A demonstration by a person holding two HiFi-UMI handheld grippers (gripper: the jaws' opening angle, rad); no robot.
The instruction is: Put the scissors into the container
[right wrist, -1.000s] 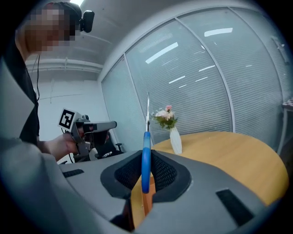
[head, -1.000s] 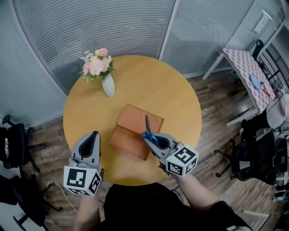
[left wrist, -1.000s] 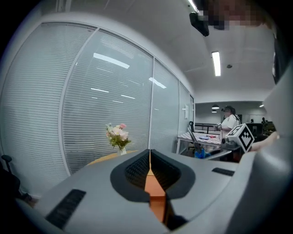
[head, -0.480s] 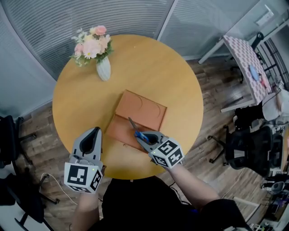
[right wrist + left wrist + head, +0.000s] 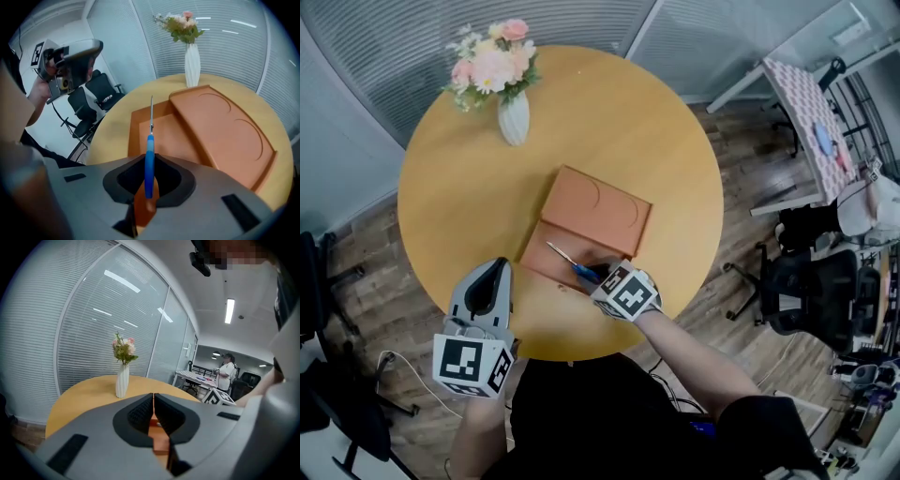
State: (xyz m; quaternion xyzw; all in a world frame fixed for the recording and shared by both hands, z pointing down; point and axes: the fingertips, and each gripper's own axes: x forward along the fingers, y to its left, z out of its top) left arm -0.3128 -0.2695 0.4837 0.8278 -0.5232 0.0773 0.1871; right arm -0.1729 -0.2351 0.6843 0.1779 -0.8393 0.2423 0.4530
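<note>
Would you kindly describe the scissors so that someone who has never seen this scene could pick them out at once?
Find the round wooden table, then the flat orange container at its middle. Over the container's near, lower section, the right tongs grip the scissors by the handle. They are the only blue-handled thing there, with thin metal blades pointing out ahead of the tongs.

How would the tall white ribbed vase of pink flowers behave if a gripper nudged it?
Probably tippy: the tall white ribbed vase is narrow, with a bouquet of pink flowers spreading wider than its base. It looks ceramic, so likely stiff and breakable. On the smooth round wooden table it might slide before toppling if pushed low.
</note>
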